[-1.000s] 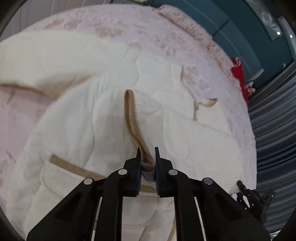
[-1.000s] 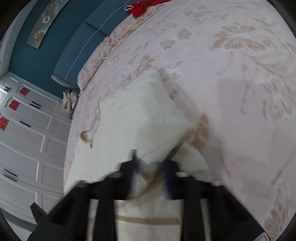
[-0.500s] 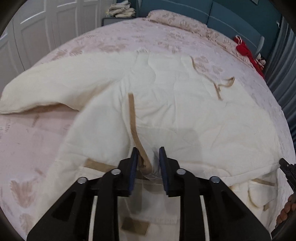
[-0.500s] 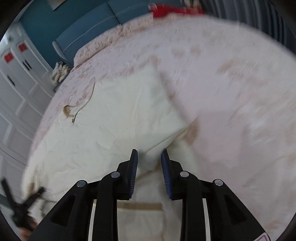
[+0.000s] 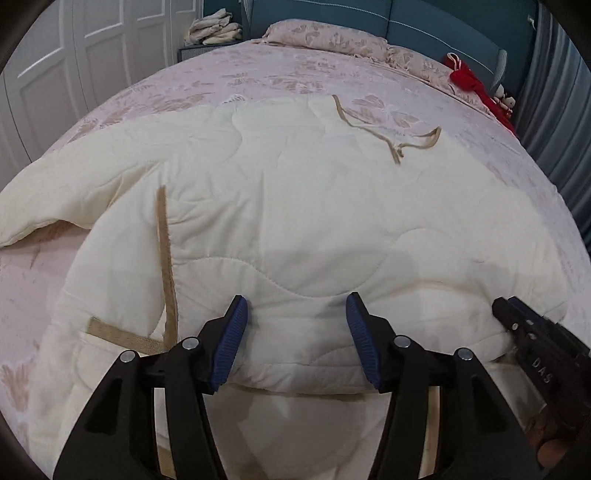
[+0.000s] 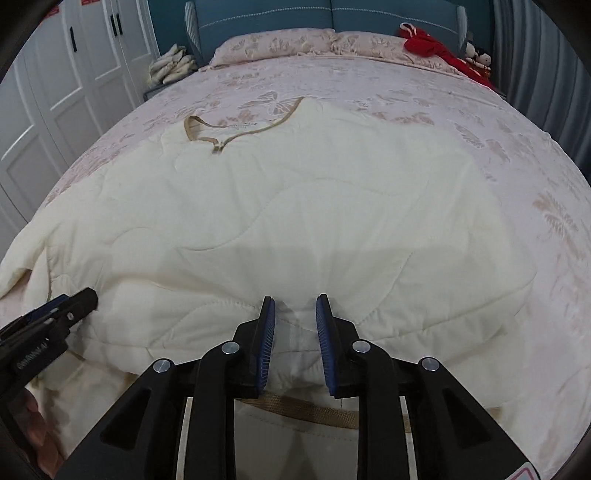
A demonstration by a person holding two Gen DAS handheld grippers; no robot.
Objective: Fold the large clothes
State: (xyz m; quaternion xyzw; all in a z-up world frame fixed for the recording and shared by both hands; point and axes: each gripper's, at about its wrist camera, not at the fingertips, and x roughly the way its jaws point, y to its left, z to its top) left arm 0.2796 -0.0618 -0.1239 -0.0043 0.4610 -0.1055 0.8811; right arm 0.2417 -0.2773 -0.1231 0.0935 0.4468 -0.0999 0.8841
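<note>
A large cream quilted coat (image 5: 295, 206) with tan trim lies folded over itself on the pink bedspread (image 5: 258, 74). My left gripper (image 5: 297, 301) hovers over its near folded edge. Its jaws are opening and stand wide, and the pads press on nothing. A tan strap (image 5: 164, 258) lies just left of it. In the right wrist view the coat (image 6: 295, 192) fills the middle. My right gripper (image 6: 295, 300) is closing, with a bunched ridge of that folded edge pinched between its pads. Each gripper shows in the other's view, the right gripper (image 5: 517, 321) to the right and the left gripper (image 6: 74, 302) to the left.
Pink pillows (image 6: 280, 42) lie at the teal headboard (image 6: 266, 14). A red garment (image 6: 428, 44) sits at the bed's far right corner by grey curtains (image 6: 546, 55). White wardrobe doors (image 6: 55, 81) and a pile of folded cloth (image 6: 171, 64) stand to the left. A tan neck tie (image 6: 221, 136) rests on the coat's far side.
My left gripper let go of the tan strap, opened wide and shifted right along the folded edge. My right gripper swung round to face the headboard over that edge. Both views rolled level.
</note>
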